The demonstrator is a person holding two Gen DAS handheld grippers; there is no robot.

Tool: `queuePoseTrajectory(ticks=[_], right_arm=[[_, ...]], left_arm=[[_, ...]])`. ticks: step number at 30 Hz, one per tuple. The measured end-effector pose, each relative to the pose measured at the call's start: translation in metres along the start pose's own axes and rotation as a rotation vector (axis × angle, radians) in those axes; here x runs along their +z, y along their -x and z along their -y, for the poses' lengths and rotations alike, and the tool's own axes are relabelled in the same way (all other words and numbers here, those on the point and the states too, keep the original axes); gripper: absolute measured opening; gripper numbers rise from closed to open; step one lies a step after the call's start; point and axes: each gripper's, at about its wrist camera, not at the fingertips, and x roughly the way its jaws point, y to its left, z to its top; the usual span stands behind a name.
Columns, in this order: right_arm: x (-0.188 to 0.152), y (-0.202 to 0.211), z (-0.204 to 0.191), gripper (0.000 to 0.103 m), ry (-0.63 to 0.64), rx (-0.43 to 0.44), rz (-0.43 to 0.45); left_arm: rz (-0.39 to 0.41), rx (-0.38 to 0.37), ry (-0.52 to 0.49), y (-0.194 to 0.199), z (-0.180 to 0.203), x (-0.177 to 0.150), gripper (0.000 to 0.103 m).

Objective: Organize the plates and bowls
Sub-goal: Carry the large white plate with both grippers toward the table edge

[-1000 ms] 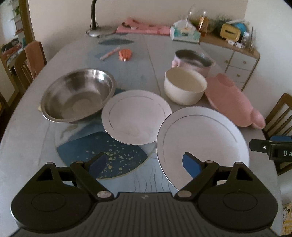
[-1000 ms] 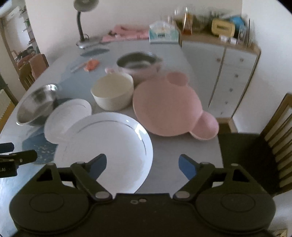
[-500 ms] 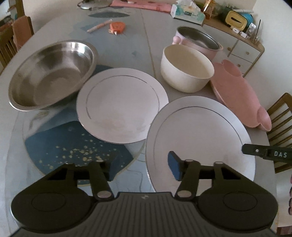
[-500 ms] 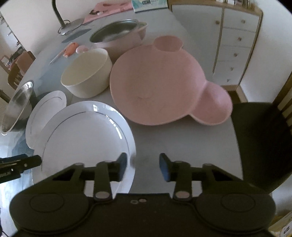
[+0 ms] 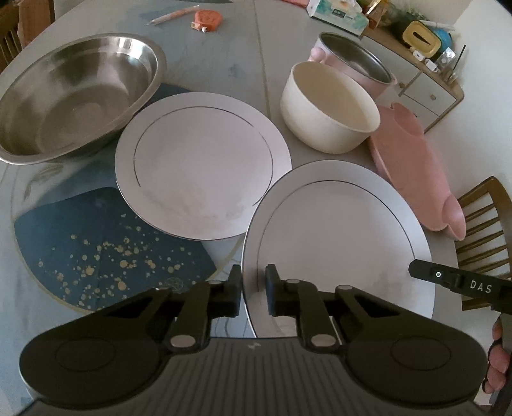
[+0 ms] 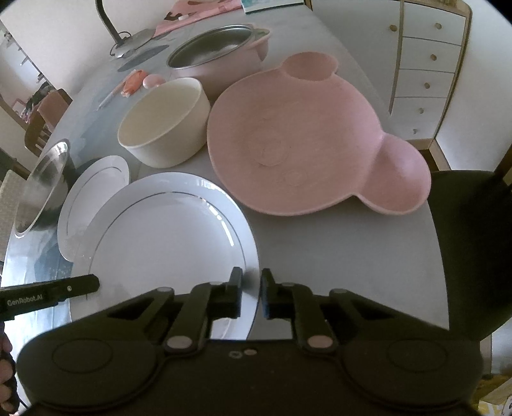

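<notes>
Plates: 2 white plates w/ thin dark ring, lying flat on the grey table point(image 5: 224, 54); large white plate point(image 5: 339, 246) nearest, small white plate point(image 5: 201, 163) just beside it on its left, rims nearly touching.
Bowls: 2; steel bowl point(image 5: 73, 92) sitting far left, cream bowl point(image 5: 329, 108) sitting behind the plates.
Other dishes: 1 pink bear-shaped plate point(image 6: 304, 137) w/ 2 ear wells, lying right of the large plate; 1 pink pot point(image 6: 220, 48) w/ steel inside, standing behind the cream bowl.
Left gripper point(image 5: 254, 288): jaws having just been closing, now pinching the large plate's left near rim.
Right gripper point(image 6: 249, 292): jaws having just been closing, now pinching the same plate's right near rim.
Hidden / cut off: large plate's near edge disappearing under both gripper bodies; steel bowl cut by frame edge in right wrist view; pink pot half hidden behind the cream bowl in left wrist view; only fingers of each hand showing at frame edges.
Surroundings: blue speckled mat point(image 5: 105, 243) under the small plate; orange item point(image 5: 208, 17) and pen point(image 5: 172, 14) at far side; tissue box point(image 5: 337, 16); white drawer unit point(image 6: 428, 67); wooden chair point(image 5: 483, 236) at right; lamp base point(image 6: 131, 41).
</notes>
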Motion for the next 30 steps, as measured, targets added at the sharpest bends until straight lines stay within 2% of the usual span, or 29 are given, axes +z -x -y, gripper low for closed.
queuePoseTrajectory(ticks=[4, 11, 22, 23, 24, 25, 27, 30], right_arm=[[0.001, -0.001, 0.001, 0.012, -0.018, 0.006, -0.001], [-0.006, 0.003, 0.003, 0.011, -0.028, -0.004, -0.003], [-0.048, 0.038, 0.001, 0.008, 0.005, 0.009, 0.016], [-0.054, 0.042, 0.001, 0.008, 0.003, 0.013, 0.019], [-0.059, 0.048, 0.001, 0.006, 0.004, 0.021, 0.025], [-0.065, 0.054, 0.001, 0.006, 0.008, 0.046, 0.032], [-0.075, 0.064, -0.005, 0.007, 0.016, 0.077, 0.030], [-0.091, 0.065, -0.018, 0.008, 0.058, 0.009, 0.033]], left_arm=[[0.000, 0.007, 0.006, 0.002, 0.000, 0.001, 0.012], [0.010, 0.019, -0.055, 0.011, 0.007, -0.007, 0.010], [0.020, 0.031, -0.098, 0.044, 0.010, -0.053, 0.010], [0.031, -0.014, -0.113, 0.051, 0.012, -0.058, 0.000], [0.030, -0.080, -0.118, 0.058, 0.015, -0.060, 0.000], [0.044, -0.101, -0.142, 0.067, 0.023, -0.066, 0.000], [0.094, -0.045, -0.261, 0.080, 0.048, -0.081, 0.000], [0.112, -0.081, -0.299, 0.091, 0.057, -0.095, 0.000]])
